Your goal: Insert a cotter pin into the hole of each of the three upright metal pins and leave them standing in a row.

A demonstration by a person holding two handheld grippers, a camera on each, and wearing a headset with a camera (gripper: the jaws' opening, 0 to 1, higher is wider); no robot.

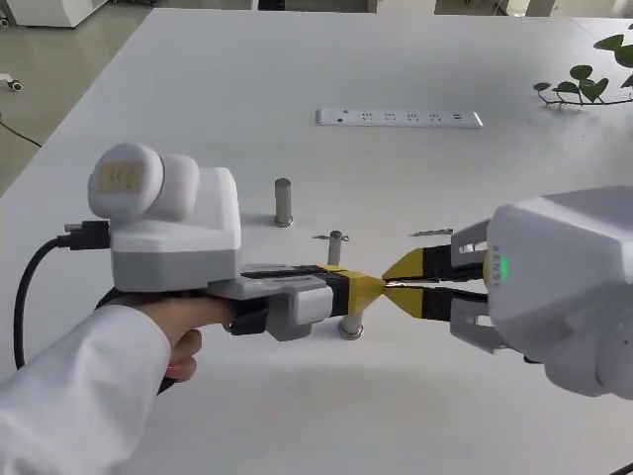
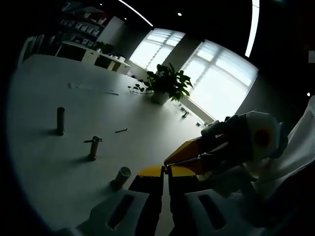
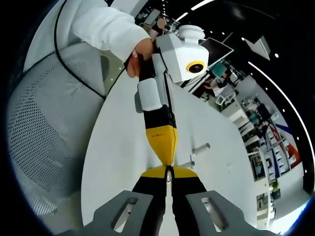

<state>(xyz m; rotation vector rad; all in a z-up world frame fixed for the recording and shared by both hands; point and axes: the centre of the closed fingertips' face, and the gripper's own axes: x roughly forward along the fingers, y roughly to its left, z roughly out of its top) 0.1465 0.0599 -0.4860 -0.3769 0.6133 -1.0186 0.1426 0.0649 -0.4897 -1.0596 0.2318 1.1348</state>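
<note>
Three upright metal pins stand in a row: the far pin is bare, the middle pin has a cotter pin through its top, and the near pin is partly hidden behind my left gripper. My left gripper and right gripper meet tip to tip just above the near pin, both shut. A thin metal sliver, seemingly a cotter pin, shows between the right jaws. A loose cotter pin lies on the table to the right of the middle pin.
A white power strip lies at the back of the white table. Plant leaves reach in at the back right. The table's left edge drops to the floor.
</note>
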